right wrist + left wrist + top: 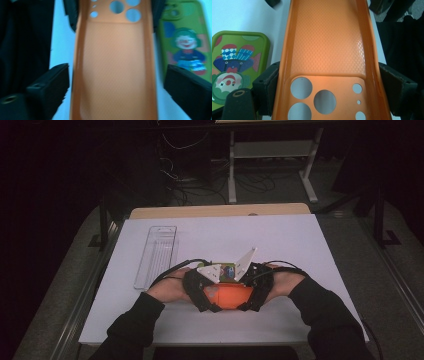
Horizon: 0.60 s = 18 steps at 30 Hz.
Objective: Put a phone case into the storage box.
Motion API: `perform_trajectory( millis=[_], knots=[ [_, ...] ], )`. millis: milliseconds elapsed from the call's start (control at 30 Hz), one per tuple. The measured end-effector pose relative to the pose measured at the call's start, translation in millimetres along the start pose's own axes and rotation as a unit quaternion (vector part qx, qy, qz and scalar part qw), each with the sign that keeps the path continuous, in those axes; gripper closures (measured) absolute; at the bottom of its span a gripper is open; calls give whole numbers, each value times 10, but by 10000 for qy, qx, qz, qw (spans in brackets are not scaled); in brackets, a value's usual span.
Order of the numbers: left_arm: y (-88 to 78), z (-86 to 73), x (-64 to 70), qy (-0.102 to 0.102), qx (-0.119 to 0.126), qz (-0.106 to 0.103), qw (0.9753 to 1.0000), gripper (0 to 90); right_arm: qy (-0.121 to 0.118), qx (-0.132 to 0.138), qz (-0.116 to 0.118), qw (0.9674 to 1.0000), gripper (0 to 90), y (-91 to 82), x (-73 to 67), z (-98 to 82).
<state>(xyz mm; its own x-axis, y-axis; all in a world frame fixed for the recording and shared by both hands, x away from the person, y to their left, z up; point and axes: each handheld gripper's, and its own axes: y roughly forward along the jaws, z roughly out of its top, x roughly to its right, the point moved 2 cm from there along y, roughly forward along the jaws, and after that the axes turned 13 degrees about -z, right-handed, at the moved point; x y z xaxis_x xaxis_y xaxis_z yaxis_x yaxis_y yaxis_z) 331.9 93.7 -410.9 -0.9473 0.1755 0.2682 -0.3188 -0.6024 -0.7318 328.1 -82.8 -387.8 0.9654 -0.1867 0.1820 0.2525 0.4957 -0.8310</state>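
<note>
An orange phone case (230,296) lies inside-up on the white table sheet, held between my two hands near the front edge. My left gripper (324,92) is shut on the orange phone case (324,50) at its camera-hole end, with both pads pressed against its side walls. My right gripper (117,90) straddles the other end of the orange phone case (115,62); its jaws stand wide, with a gap on each side. A green phone case (234,65) with a clown picture lies flat beside it, just behind the orange one (229,269). In the high view the left gripper (212,297) and right gripper (247,295) face each other.
A clear plastic tray (157,255) lies lengthwise at the left of the white sheet (280,240). A wooden table edge (220,211) runs along the back. Beyond it are dark floor, cables and white table legs.
</note>
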Motion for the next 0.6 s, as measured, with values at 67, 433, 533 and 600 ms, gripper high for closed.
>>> perform_trajectory(
  millis=[67, 433, 533, 600],
  knots=[
    [-3, -3, -8, -37, -24, 87, 10000, 163, 93, 91, -78, 9999, 10, -38, 33, -30],
    [-55, -65, -45, -665, 374, 780, 9940, 162, 1019, 424, -638, 9918, 7, -152, 168, -318],
    [-67, -98, -68, -999, 454, 1000, 9889, 162, 1350, 478, -799, 9865, 9, -166, 171, -403],
    [-86, -118, -91, -1230, 500, 1133, 9847, 162, 1652, 526, -911, 9806, 10, -176, 165, -454]
  ],
)
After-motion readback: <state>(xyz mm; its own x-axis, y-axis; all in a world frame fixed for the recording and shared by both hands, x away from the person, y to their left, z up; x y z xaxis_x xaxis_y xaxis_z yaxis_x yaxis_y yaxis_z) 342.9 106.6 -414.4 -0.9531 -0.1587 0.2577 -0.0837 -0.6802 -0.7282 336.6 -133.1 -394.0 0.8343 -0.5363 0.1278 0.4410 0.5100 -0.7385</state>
